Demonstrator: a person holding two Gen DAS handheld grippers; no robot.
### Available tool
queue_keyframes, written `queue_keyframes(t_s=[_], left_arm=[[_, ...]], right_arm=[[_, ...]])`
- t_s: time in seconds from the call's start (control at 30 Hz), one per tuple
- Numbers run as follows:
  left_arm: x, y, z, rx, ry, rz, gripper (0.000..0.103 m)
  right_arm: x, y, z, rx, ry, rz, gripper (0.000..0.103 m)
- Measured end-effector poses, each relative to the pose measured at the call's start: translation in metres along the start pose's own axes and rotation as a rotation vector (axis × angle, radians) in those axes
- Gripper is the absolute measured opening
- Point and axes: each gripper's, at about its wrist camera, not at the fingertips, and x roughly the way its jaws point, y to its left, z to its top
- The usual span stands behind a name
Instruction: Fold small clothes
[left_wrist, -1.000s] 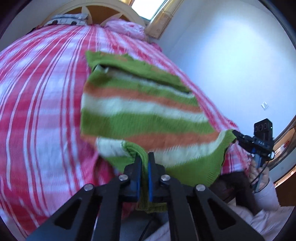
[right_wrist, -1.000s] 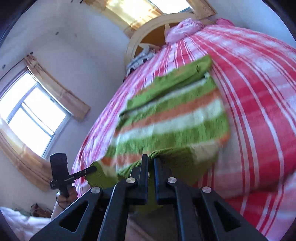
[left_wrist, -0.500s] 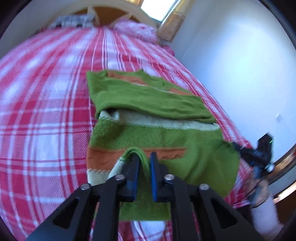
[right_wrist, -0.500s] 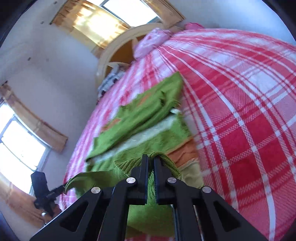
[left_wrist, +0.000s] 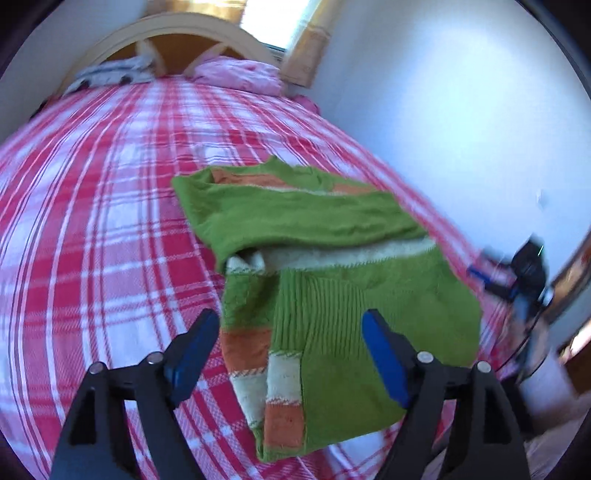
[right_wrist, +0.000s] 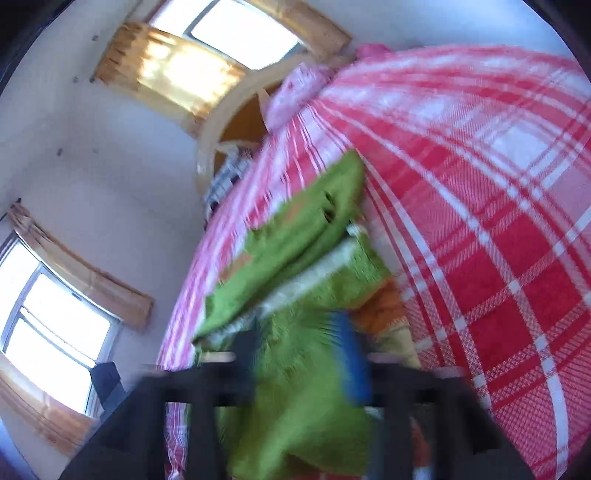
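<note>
One sweater (left_wrist: 325, 295) is lying folded on the bed (left_wrist: 103, 229), toward the edge nearest the wall (left_wrist: 443, 110). It is green knit with orange and cream stripes; a plain green layer is doubled over the far half, and a ribbed hem and striped sleeve are showing at the near end. The fabric is sitting loosely, with a cream band exposed between the layers.

The left gripper (left_wrist: 291, 354) is hovering over the near end with its two blue-padded fingers spread wide apart, holding nothing. The right gripper (right_wrist: 299, 354) is heavily blurred; its fingers are appearing parted over the green knit (right_wrist: 295, 406), with no cloth pinched between them.

One pink pillow (left_wrist: 240, 74) and one checked cloth (left_wrist: 107, 72) are lying against the headboard (left_wrist: 173, 40). Two windows (right_wrist: 55, 332) are showing in the right wrist view. Nothing is covering the sweater.
</note>
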Motion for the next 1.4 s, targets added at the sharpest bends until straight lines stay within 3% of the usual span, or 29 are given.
queue_keyframes(t_s=[0.1,0.17,0.3,0.4,0.47,0.57,0.6,0.7,0.77,0.9,1.0,1.07,1.13,1.27,1.4], left_arm=[[0.019,-0.006,0.004,0.044,0.039,-0.031,0.082],[0.040,-0.010,0.007,0.053,0.071,-0.030,0.082],[0.068,-0.008,0.007,0.019,0.130,-0.032,0.080],[0.072,-0.013,0.003,0.026,0.128,-0.039,0.073],[0.071,-0.020,0.000,0.057,0.110,-0.007,0.065],[0.066,-0.020,0.000,0.067,0.082,0.033,0.032],[0.062,-0.017,0.001,0.056,0.071,0.034,0.013],[0.058,-0.011,0.003,0.030,0.072,-0.001,0.012],[0.064,-0.011,0.002,0.046,0.095,0.004,0.019],[0.076,-0.012,0.008,0.036,0.111,-0.011,0.058],[0.080,-0.017,0.007,0.043,0.096,0.005,0.060],[0.076,-0.024,0.002,0.079,0.066,0.034,0.049],[0.070,-0.025,-0.001,0.085,0.046,0.018,0.010],[0.066,-0.019,-0.006,0.048,0.040,-0.007,0.010],[0.072,-0.017,0.002,0.016,0.075,-0.018,0.014]], right_arm=[[-0.013,0.016,-0.001,-0.047,-0.078,-0.004,0.074],[-0.018,0.031,-0.002,-0.127,-0.097,-0.063,0.074],[-0.028,0.050,-0.008,-0.245,-0.100,-0.153,0.074],[-0.030,0.051,-0.013,-0.263,-0.092,-0.175,0.074],[-0.031,0.048,-0.015,-0.261,-0.087,-0.184,0.074],[-0.029,0.045,-0.013,-0.251,-0.082,-0.196,0.074],[-0.029,0.043,-0.012,-0.243,-0.083,-0.199,0.074],[-0.028,0.040,-0.011,-0.226,-0.086,-0.199,0.074],[-0.026,0.039,-0.010,-0.215,-0.088,-0.200,0.074],[-0.025,0.038,-0.010,-0.209,-0.088,-0.202,0.074],[-0.028,0.038,-0.010,-0.223,-0.095,-0.222,0.074],[-0.031,0.038,-0.009,-0.248,-0.095,-0.247,0.074],[-0.032,0.040,-0.008,-0.289,-0.088,-0.271,0.074],[-0.018,0.044,-0.007,-0.397,-0.021,-0.296,0.074],[0.022,0.051,-0.013,-0.546,0.092,-0.337,0.074]])
